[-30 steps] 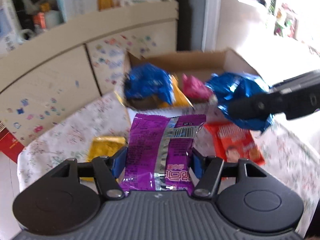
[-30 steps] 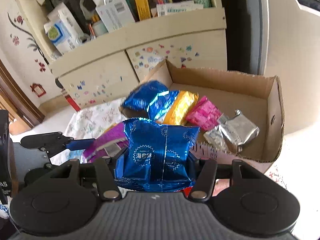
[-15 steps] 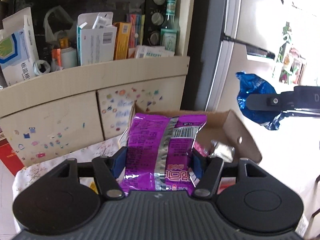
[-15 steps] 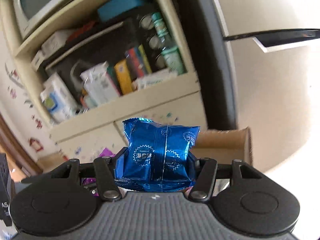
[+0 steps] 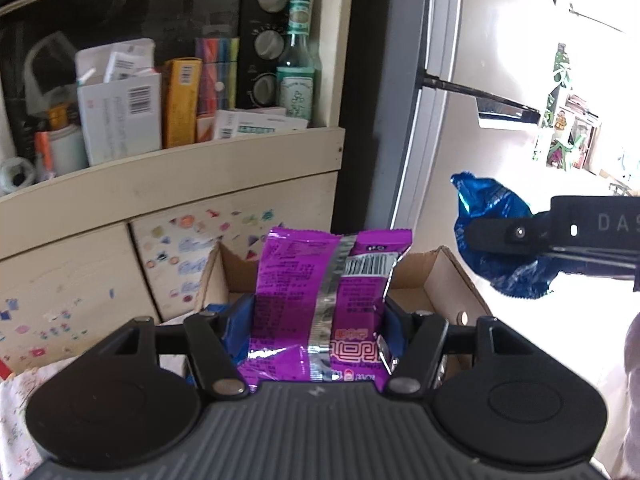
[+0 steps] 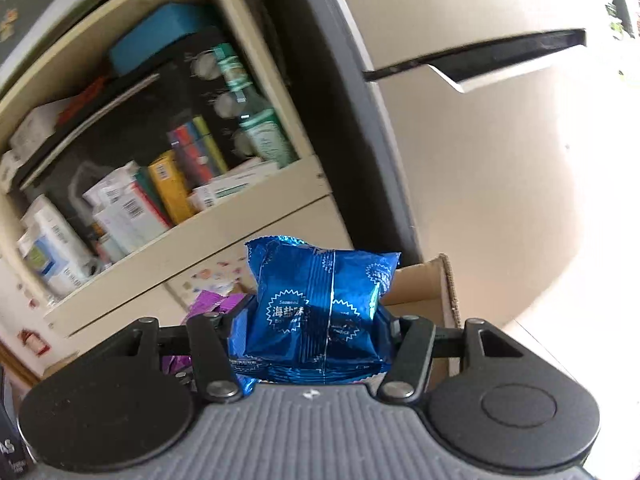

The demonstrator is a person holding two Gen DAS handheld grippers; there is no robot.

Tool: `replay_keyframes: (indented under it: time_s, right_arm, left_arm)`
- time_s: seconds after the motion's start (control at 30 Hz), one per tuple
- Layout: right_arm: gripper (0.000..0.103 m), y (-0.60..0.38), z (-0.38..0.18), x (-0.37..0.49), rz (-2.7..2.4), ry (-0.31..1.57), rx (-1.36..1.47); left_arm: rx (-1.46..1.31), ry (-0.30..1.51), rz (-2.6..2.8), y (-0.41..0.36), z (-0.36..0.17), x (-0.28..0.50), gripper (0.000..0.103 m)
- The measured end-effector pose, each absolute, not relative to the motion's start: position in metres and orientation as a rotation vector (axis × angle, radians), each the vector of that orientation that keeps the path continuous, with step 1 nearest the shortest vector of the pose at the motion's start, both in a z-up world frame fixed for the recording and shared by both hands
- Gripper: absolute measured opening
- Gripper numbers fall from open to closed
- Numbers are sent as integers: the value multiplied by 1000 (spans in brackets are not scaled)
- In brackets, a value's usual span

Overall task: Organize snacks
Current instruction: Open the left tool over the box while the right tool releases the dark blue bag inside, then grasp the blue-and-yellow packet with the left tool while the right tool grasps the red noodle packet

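Observation:
My left gripper point(image 5: 320, 316) is shut on a purple snack packet point(image 5: 332, 300) and holds it upright in front of the open cardboard box point(image 5: 452, 276). My right gripper point(image 6: 316, 320) is shut on a blue foil snack packet point(image 6: 320, 304), raised above the box's right side point(image 6: 444, 280). In the left wrist view the right gripper's finger point(image 5: 520, 236) and the blue packet point(image 5: 496, 236) show at the right. A corner of the purple packet point(image 6: 212, 304) shows in the right wrist view. The box's contents are mostly hidden.
A cream cabinet point(image 5: 168, 200) with stickers stands behind the box; its shelf holds boxes, a green-capped bottle point(image 5: 298, 68) and a black oven point(image 5: 160, 20). A fridge door with a dark handle point(image 6: 480, 60) is at the right. A floral cloth point(image 5: 16, 412) shows at bottom left.
Both grippers have lifted with their packets and tilted up, so the table and box contents have dropped out of view. The right gripper stays to the right of the left.

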State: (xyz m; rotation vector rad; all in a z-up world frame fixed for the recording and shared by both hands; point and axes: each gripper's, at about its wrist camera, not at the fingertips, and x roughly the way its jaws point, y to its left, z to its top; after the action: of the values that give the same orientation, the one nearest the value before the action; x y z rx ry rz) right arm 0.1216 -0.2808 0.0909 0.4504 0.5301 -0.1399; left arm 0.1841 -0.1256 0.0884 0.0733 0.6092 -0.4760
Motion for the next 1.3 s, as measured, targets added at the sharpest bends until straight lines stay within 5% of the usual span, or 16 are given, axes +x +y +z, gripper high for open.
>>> replay_keyframes:
  time_s: [0.07, 0.2, 0.73, 1.3]
  right_arm:
    - [67, -286, 84, 129, -158, 549, 491]
    - [80, -291, 77, 131, -187, 564, 531]
    - [89, -281, 78, 130, -159, 610, 499]
    - [91, -255, 54, 114, -66, 815, 460]
  left_arm:
    - [79, 609, -465, -133, 82, 192, 67]
    - [76, 620, -451, -138, 72, 197, 91]
    - [92, 723, -406, -120, 82, 181, 93]
    - [35, 784, -216, 9, 92, 158, 93]
